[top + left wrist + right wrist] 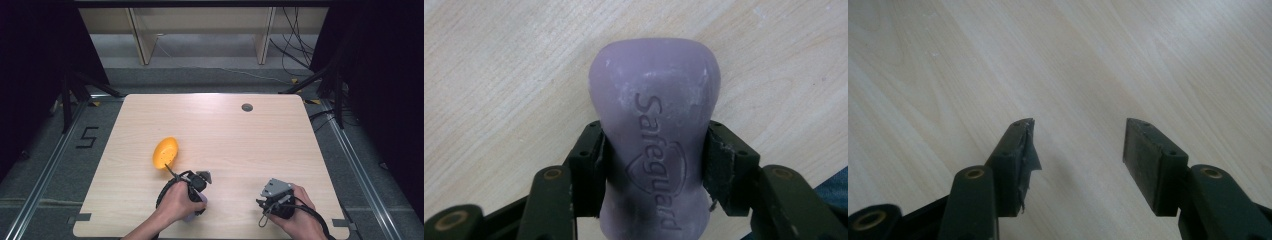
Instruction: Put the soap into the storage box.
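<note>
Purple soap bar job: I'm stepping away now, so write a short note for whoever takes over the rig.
Left gripper: shut on the purple waisted Safeguard soap bar, gripped at its narrow middle, near the front of the light wooden table.
Right gripper: open, holding nothing, over bare table.
Orange oval plastic dish: just beyond the left gripper, nothing visible in it.
Done: soap grasped.
Left: probably placing it in the dish.

A glossy orange-yellow plastic bowl-shaped dish (165,152) lies tilted on its side on the pale wood-grain tabletop (225,135), left of centre. A small round grey grommet (247,107) sits near the far edge. Black cables (295,47) trail across the grey floor (210,75) beyond.
</note>
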`<state>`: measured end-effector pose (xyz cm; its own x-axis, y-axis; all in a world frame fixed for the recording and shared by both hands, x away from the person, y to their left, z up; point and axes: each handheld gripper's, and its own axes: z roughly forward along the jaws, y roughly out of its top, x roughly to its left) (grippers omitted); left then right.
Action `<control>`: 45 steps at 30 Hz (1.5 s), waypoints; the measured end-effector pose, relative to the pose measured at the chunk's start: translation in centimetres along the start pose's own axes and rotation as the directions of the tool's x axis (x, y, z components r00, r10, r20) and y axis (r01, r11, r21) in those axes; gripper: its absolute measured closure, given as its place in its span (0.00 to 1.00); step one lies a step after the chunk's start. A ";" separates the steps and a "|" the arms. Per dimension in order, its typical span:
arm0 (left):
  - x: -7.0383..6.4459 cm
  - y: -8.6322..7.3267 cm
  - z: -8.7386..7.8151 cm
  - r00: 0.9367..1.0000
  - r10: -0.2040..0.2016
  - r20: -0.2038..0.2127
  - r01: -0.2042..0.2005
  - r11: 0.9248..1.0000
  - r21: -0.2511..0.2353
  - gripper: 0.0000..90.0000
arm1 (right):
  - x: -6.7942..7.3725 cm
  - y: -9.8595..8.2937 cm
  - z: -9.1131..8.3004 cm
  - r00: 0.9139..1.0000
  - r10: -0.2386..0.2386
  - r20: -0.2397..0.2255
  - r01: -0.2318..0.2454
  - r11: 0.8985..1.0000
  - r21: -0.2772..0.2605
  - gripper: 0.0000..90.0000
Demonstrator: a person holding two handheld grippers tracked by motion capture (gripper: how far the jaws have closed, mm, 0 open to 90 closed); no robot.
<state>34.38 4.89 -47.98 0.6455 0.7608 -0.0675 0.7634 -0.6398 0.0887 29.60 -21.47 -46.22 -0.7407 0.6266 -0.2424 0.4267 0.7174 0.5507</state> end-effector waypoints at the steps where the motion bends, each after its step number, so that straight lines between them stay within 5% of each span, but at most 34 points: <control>1: 0.0 0.0 0.0 1.000 0.000 0.000 0.000 1.000 0.000 0.52 | 0.0 0.0 0.0 1.000 0.000 -0.001 0.000 1.000 -0.001 0.52; 8: -0.2 -0.1 0.1 1.000 0.010 0.009 -0.010 1.000 -0.007 0.54 | 0.1 0.0 0.0 1.000 0.005 0.001 -0.005 1.000 0.005 0.52; 17: 0.1 -0.2 -0.2 0.997 0.071 0.028 -0.071 0.998 -0.002 0.54 | 0.1 0.0 0.0 1.000 0.001 -0.006 -0.001 1.000 0.007 0.52; 24: 0.0 -0.4 -0.3 0.996 0.071 0.054 -0.070 0.997 -0.028 0.54 | 0.1 0.0 0.1 1.000 0.007 -0.012 -0.006 1.000 0.007 0.52; 32: -0.1 -0.7 -0.5 0.995 0.086 0.051 -0.082 0.995 -0.060 0.54 | 0.0 0.0 0.0 1.000 0.002 -0.005 -0.002 1.000 0.006 0.51; 34: 0.1 -0.6 -0.8 0.991 0.129 0.037 -0.127 0.990 -0.059 0.54 | 0.1 0.0 0.0 1.000 0.002 -0.005 -0.002 1.000 0.006 0.51; 45: 0.2 -1.0 -2.2 0.990 0.141 0.018 -0.137 0.982 -0.130 0.54 | 0.0 0.0 0.0 1.000 0.012 -0.002 -0.012 1.000 -0.002 0.52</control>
<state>33.69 5.99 -45.86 0.7468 0.6611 -0.0724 0.6580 -0.7185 0.2253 29.54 -21.46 -46.20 -0.7366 0.6347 -0.2338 0.4345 0.7089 0.5555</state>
